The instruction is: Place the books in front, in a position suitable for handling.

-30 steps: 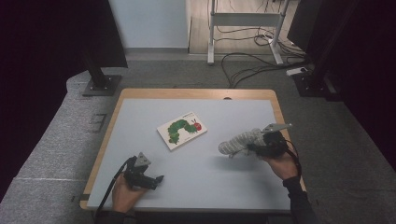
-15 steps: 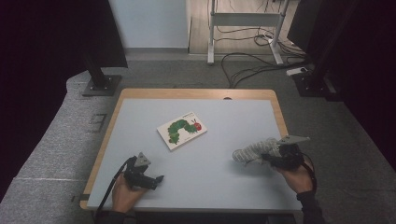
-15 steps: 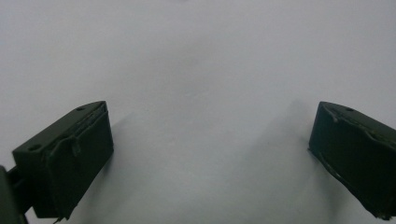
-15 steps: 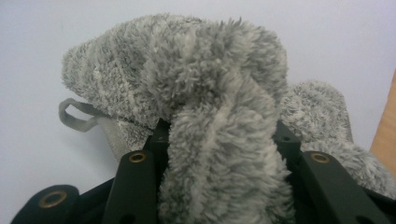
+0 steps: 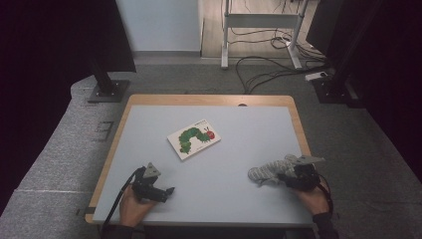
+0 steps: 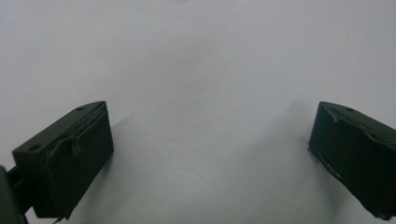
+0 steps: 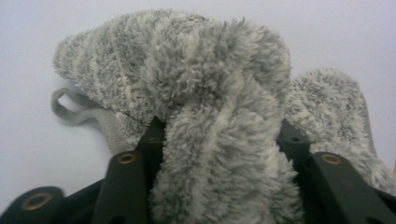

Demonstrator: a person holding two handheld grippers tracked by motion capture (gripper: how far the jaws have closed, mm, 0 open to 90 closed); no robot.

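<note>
— Near the right front edge of the table [image 5: 149, 129] lies the fuzzy grey sock [image 5: 271, 171], slumped on the pale surface with its loose end pointing left.

— And the right hand-held gripper [image 5: 287, 177]?

— Its jaws have just been opening a little, yet the sock [image 7: 219, 116] still bulges between them, the pile pressed against both black jaws, so it looks held. A thin grey loop [image 7: 70, 109] trails from the fabric onto the table.

— What about the other side?

— At the near left, the left hand-held gripper [image 5: 168, 191] rests low on the table, jaws spread wide with bare surface between them.

— Anything else?

— A caterpillar picture book [image 5: 194, 138] lies flat farther back, near the middle, well apart from both.
</note>
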